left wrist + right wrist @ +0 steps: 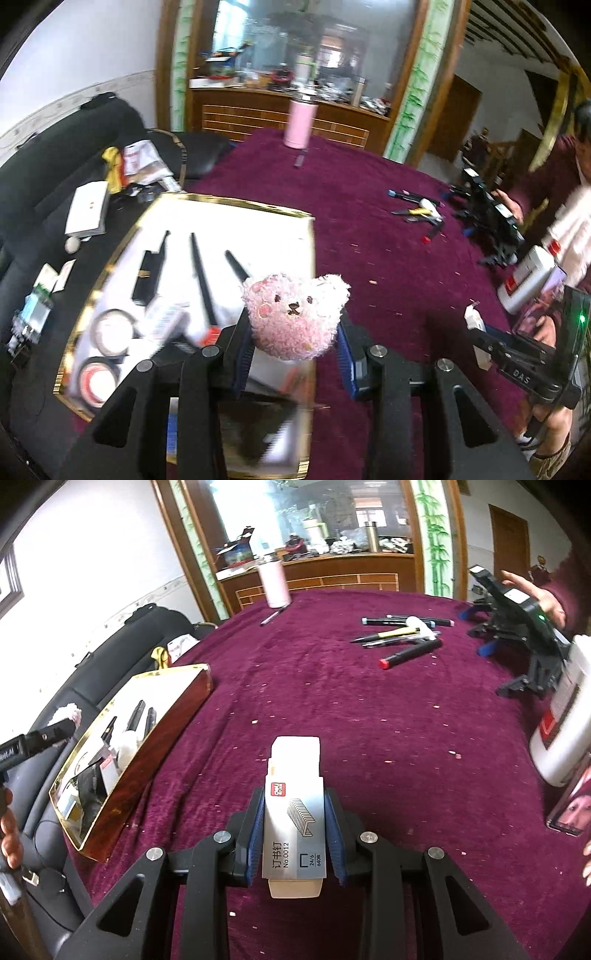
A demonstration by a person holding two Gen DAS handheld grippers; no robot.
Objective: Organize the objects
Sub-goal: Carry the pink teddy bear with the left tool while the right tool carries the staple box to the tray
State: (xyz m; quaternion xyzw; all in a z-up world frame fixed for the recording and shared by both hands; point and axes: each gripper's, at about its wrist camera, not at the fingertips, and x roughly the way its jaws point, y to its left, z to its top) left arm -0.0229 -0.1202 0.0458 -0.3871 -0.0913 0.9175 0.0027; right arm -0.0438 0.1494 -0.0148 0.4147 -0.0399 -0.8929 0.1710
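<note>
Your left claw (295, 354) is clenched on a pink plush bear head (295, 317); both blue pads press its sides. The bear hangs over the near right corner of the gold-rimmed tray (236, 205), which sits at the left edge of the maroon surface (388, 258). The tray holds several black pens (201, 277) lying side by side, two rolls of tape (110, 330) at its near left, and a white labelled item you cannot identify because of blur.

Your right claw (294, 830) is grasping a grey staple box (294, 834) by its long sides, with the white inner drawer (295, 753) sticking out at the far end. The box is held above the bare cloth, well apart from the tray at the left.

At the far right of the surface lies a loose pile of markers and pens (402, 637); one red-capped marker (410, 653) lies just near of the rest. A pink bottle (274, 585) stands upright at the far edge, with a single pen (271, 617) just near of it. A white bottle (561, 716) with a red label stands at the right edge. A second person's hand (539, 594) rests on another black gripper rig (517, 627) at the far right.
</note>
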